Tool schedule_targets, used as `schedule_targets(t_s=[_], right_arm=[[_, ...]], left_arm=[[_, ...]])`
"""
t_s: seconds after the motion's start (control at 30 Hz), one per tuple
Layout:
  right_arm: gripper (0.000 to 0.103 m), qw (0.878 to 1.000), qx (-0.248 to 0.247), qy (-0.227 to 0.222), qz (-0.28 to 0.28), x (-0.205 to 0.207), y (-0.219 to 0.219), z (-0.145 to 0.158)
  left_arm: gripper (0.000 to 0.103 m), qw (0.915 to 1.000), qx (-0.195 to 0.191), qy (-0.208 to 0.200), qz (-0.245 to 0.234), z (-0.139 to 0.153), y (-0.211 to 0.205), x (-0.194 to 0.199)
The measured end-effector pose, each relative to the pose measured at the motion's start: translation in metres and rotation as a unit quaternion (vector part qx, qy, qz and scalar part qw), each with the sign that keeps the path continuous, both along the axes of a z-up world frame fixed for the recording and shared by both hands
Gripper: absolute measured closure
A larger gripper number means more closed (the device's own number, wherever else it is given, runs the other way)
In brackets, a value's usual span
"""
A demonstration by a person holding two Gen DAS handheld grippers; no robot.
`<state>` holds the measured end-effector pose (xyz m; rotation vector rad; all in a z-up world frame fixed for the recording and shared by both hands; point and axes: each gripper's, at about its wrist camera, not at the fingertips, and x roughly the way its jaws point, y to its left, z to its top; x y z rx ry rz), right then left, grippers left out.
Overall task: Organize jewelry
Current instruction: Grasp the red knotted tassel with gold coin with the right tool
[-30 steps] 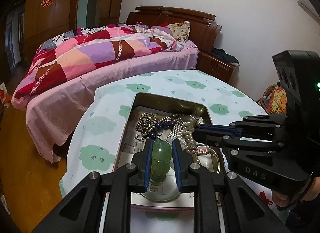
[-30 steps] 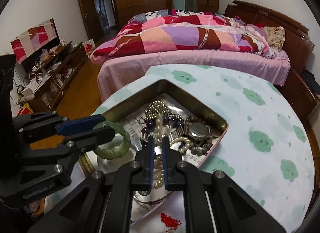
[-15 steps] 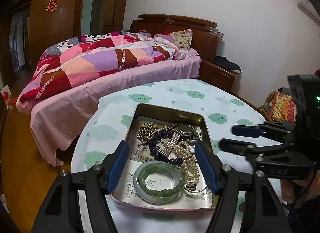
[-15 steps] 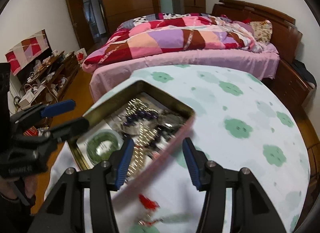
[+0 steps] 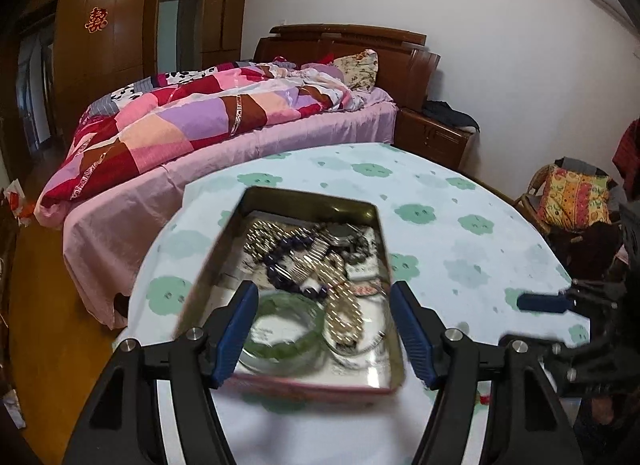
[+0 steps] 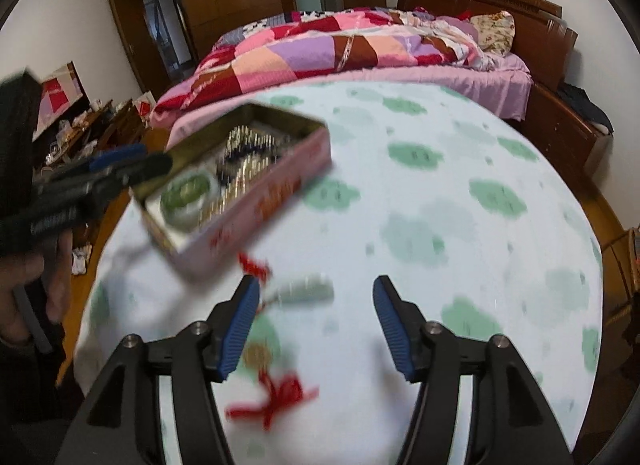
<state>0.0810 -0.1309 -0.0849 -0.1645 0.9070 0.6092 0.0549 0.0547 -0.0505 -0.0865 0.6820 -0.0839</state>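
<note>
Cloud-print tablecloth (image 6: 460,169) under both grippers: left gripper (image 5: 320,329) and right gripper (image 6: 316,323) fingers spread, just opened, grasping nothing.

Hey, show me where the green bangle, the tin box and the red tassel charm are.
green bangle (image 5: 280,329): left wrist view, on its near rim.
tin box (image 6: 276,195): right wrist view, on its pink side wall.
red tassel charm (image 6: 286,395): right wrist view, on its red threads.
</note>
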Motion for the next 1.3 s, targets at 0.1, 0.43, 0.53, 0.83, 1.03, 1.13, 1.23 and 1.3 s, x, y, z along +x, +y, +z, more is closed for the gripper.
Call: schedule_targets(t_s=[0.1,0.43,0.53,0.83,1.03,1.13,1.23,1.3], right_arm=[[0.04,1.0,-0.005,0.013,0.007,-0.018,-0.006,-0.012],[0.04,0.999,-0.018,0.03,0.037,-0.042,0.0,-0.031],[0.056,0.998,-0.023,0.041,0.042,-0.043,0.003,-0.038],[0.094,1.0,-0.016,-0.002,0.006,-0.039,-0.018,-0.03],[0.094,0.998,-0.008,-0.009,-0.062,-0.016,-0.064,-0.029],[0.094,0.997,0.0,-0.005,-0.082,-0.01,-0.078,-0.03],[0.094,0.996,0.006,-0.003,-0.084,-0.01,-0.08,-0.031],[0.094,0.997,0.009,-0.003,-0.081,-0.012,-0.078,-0.031]], left_arm=[[0.035,0.9999,0.005,0.002,-0.014,-0.003,-0.014,-0.007],[0.035,0.9995,0.018,0.007,-0.023,-0.006,-0.03,-0.016],[0.035,0.9994,0.02,0.005,-0.028,-0.006,-0.036,-0.017],[0.035,0.9974,0.027,-0.003,-0.067,-0.009,-0.062,-0.021],[0.035,0.9931,0.053,0.007,-0.104,-0.017,-0.09,-0.021],[0.035,0.9886,0.072,0.01,-0.132,-0.02,-0.107,-0.016],[0.035,0.9863,0.075,0.017,-0.146,-0.024,-0.116,-0.006],[0.046,0.9848,0.07,0.027,-0.157,-0.028,-0.12,0.002]])
